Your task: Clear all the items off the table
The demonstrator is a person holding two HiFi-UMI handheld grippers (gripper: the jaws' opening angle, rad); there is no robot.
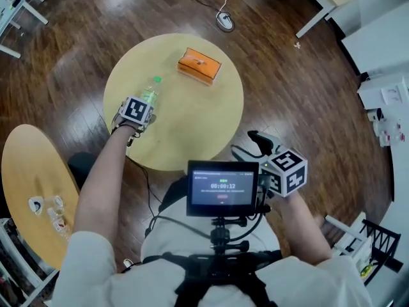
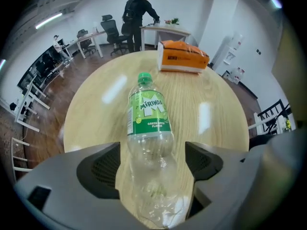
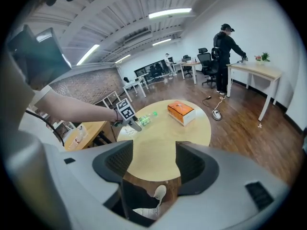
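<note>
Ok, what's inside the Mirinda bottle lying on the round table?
Nothing shows inside the Mirinda bottle: its clear lower half looks empty, with the wood of the table showing through. The green label covers the middle, so whatever is behind it can't be seen.

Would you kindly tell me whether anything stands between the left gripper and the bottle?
Nothing visible does: the bottle lies on the table between the open fingers of the left gripper, and the orange box sits well beyond it.

Strip lights (image 3: 168,13) brighten white walls (image 3: 278,32) above dark wooden floor (image 1: 287,94).
</note>
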